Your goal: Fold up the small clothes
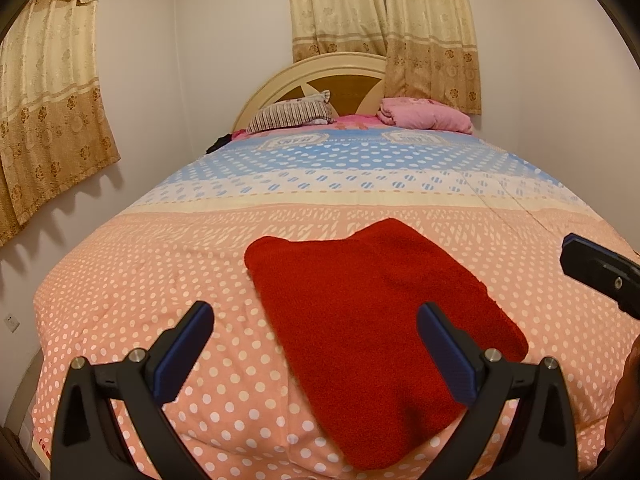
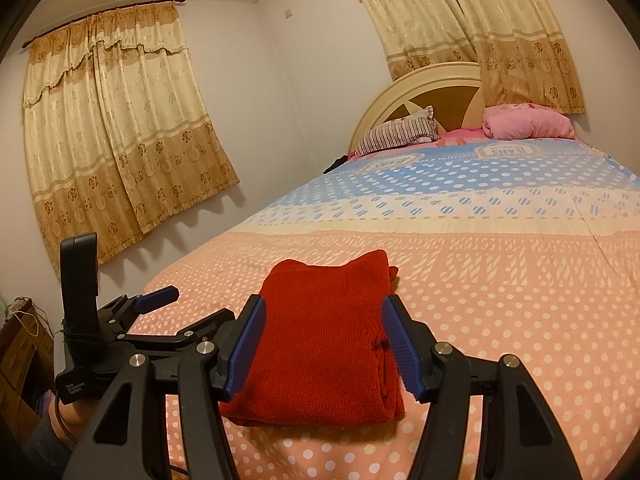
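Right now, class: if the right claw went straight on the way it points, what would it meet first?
Most likely the folded red garment, which lies on the bedspread directly ahead between the open right claw tips. Depth is hard to judge.

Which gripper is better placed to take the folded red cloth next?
Right, probably. The right gripper is open with the red cloth centred between its fingers. The left gripper, also open, sits toward the cloth's left edge.
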Demonstrator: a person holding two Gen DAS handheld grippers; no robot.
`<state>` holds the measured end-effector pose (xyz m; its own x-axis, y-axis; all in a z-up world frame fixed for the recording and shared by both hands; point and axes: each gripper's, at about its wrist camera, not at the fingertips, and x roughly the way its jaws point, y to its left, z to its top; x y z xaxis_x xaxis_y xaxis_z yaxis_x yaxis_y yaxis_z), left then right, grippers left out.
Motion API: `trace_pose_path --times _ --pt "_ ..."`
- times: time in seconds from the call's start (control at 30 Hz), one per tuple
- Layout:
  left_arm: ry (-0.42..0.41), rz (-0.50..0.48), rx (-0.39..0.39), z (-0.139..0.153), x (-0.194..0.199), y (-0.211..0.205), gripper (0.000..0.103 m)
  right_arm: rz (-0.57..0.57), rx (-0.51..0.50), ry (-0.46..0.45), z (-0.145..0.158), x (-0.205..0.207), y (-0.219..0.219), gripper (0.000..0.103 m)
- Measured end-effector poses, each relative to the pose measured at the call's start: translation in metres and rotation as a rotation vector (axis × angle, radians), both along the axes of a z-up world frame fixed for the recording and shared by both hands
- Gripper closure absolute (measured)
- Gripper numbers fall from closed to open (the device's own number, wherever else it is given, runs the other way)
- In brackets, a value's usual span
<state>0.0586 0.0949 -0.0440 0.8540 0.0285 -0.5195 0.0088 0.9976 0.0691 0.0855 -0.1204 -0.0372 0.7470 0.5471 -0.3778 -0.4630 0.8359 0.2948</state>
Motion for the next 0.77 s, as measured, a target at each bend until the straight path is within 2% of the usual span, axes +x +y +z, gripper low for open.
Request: trace_pose_path --times 0.57,0.77 --pt "0.015 0.005 -0.012 -0.0035 0.0021 0.0038 0.0 0.0 -0.008 -0.012 0.0054 -0.0035 0.0028 0.041" --pt "0.011 0.012 0.007 -0.0051 0.003 0.004 0.0 -0.002 -0.021 -0.013 0.0044 -0.0024 0.0018 0.041"
